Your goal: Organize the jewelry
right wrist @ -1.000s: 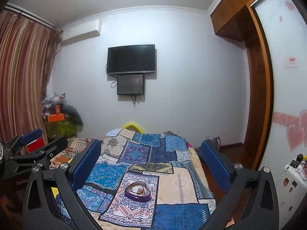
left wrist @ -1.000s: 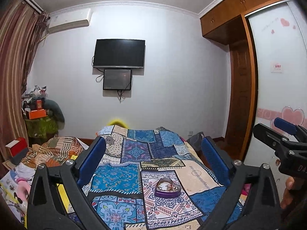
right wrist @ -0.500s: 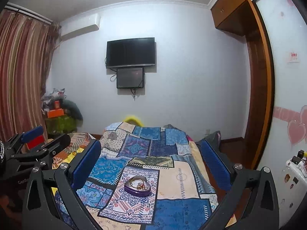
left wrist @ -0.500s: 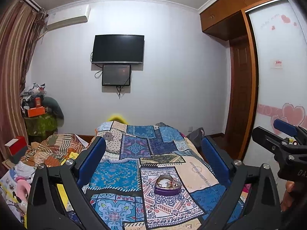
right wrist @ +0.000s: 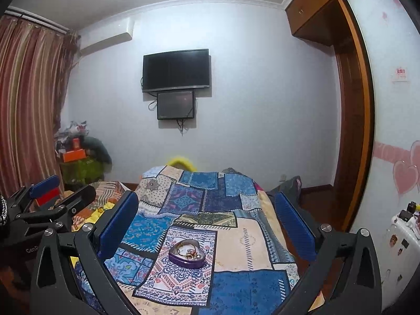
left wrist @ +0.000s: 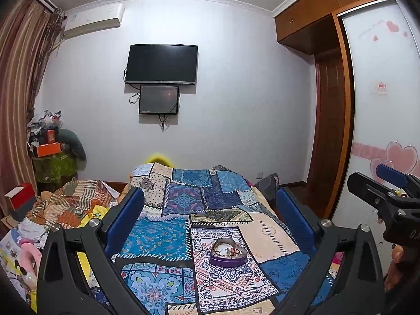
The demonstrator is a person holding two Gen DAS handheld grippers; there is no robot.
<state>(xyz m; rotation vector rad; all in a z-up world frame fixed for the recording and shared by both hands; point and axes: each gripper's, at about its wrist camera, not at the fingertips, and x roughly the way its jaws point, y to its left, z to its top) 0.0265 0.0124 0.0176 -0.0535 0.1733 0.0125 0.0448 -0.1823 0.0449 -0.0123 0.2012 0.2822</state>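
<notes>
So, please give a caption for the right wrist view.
Open right claw above a purple heart-shaped jewelry box on the patchwork bedspread.

Both wrist cameras sit high above the near end of the patchwork bedspread [left wrist: 168, 236], facing the TV [right wrist: 176, 70] wall; each catches the other gripper alongside.

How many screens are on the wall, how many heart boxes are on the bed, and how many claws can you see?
Screens on the wall: 2, a big TV and a smaller screen under it
Heart boxes on the bed: 1, the purple heart box
Claws: 2, left claw and right claw
Total: 5
</notes>
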